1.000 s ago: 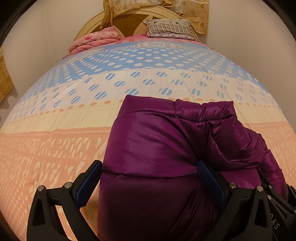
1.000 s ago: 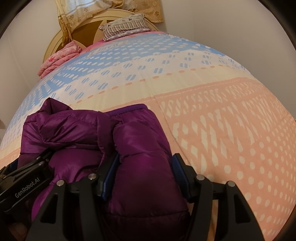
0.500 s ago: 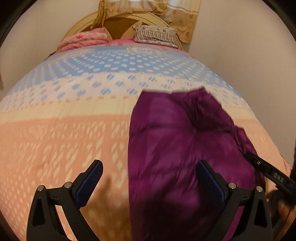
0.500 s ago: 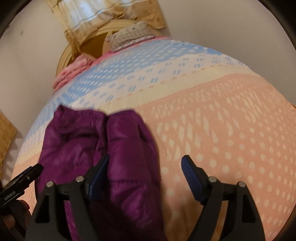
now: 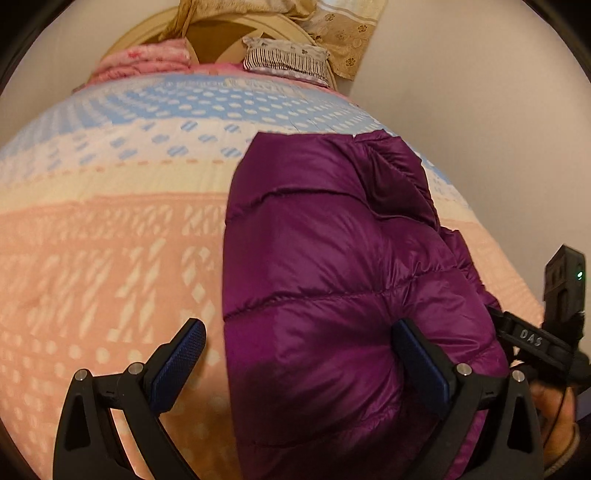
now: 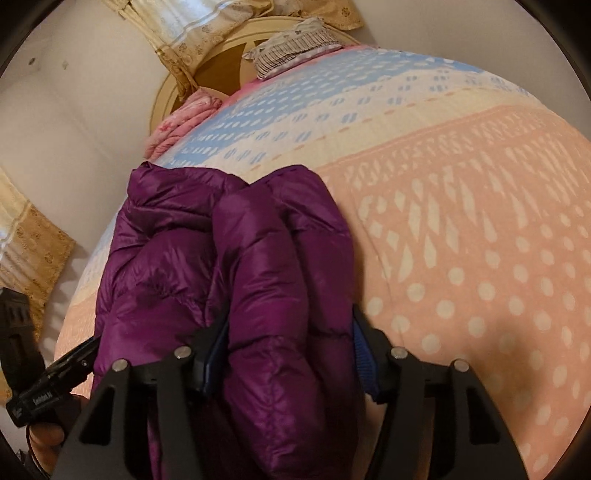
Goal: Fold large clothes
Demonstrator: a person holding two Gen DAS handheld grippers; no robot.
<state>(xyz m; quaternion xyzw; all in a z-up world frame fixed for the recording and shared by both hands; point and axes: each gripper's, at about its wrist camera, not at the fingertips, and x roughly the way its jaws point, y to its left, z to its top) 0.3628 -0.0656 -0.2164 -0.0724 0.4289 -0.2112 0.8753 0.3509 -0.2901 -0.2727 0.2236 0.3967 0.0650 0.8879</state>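
Purple puffer jacket [image 5: 332, 288] lies bundled on the bed, on the peach part of the quilt [image 5: 110, 258], w/ its far end reaching the cream and blue bands. Your left gripper [image 5: 297, 360] has its jaws spread wide: left blue pad sits over bare quilt, just beside the jacket's edge, right pad is against the jacket's top surface, nothing pinched between them. Your right gripper [image 6: 290, 354] has its jaws closed in on a thick fold of the jacket [image 6: 258, 277], blue pads pressing into the fabric on both sides.

Writing: in the left wrist view, the other unit at the right edge reads "DAS" in white on black; a small green light glows on the block above it. In the right wrist view, the unit at lower left has white lettering, looks like "GenRobot.AI" but too small to be sure.

Far end of bed: striped pillow [image 5: 286, 61] and folded pink blanket [image 5: 144, 62] against the rounded cream headboard [image 6: 166, 92]. Beige patterned curtain [image 6: 173, 33] hangs above it.
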